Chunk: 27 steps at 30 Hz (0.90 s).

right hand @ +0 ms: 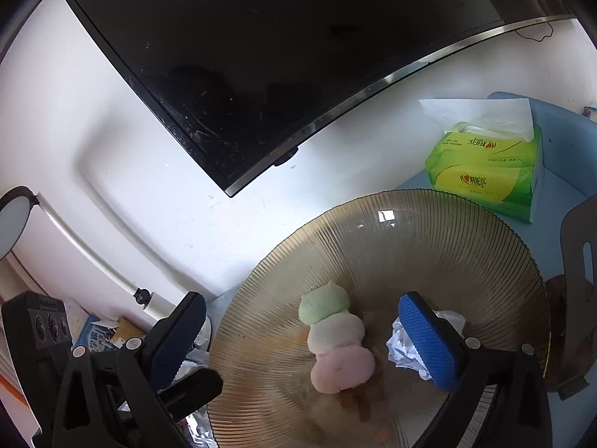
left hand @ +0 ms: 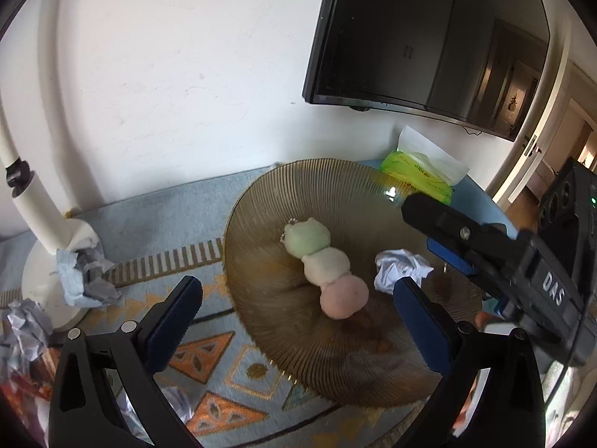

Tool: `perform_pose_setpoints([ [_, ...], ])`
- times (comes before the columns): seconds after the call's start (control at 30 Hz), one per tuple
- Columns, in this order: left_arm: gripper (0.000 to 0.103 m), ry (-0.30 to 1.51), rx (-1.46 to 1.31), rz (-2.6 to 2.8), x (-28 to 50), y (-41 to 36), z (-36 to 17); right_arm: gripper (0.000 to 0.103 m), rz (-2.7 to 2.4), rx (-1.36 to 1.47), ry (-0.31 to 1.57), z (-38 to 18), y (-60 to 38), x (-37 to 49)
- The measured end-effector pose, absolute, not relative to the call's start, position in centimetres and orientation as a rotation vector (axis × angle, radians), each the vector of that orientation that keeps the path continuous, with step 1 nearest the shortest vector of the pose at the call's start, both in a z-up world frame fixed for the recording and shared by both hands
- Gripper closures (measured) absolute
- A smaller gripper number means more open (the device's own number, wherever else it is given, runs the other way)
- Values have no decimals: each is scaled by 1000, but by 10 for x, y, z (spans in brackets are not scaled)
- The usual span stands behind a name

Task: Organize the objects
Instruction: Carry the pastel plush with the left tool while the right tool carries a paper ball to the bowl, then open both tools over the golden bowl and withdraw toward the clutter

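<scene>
A ribbed amber glass plate lies on a patterned blue mat. On it lie a plush toy of green, cream and pink balls and a crumpled white paper ball. My left gripper is open and empty, its jaws astride the plate's near half. My right gripper is open and empty above the plate, straddling the plush; it also shows in the left wrist view.
A green tissue pack stands behind the plate. A white desk lamp's base sits at left with crumpled papers beside it. A black monitor hangs on the white wall.
</scene>
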<state>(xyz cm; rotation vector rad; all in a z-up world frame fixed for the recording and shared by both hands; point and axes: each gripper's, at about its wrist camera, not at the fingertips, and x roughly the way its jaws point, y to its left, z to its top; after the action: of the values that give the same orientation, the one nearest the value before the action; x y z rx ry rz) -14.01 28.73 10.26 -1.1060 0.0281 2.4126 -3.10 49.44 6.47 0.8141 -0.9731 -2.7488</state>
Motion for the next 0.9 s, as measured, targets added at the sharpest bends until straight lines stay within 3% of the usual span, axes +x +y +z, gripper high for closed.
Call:
perform_pose_setpoints([
  [0.2,1,26,-1080,2445,-117,242,116,0,-2746,686,-932,74,479,-19],
  [0.43,1,10,-1043,2594,-75,133,141,0,-2632,685,-897,89,424,12],
  [0.73,1,-127,-1238,2752,-30,-25,110,0,-2490,845,-289,98,263,61],
  [0.9,1,-38,-1339,2757,-3,-59,69,0,-2331,965,-3,59,185,83],
])
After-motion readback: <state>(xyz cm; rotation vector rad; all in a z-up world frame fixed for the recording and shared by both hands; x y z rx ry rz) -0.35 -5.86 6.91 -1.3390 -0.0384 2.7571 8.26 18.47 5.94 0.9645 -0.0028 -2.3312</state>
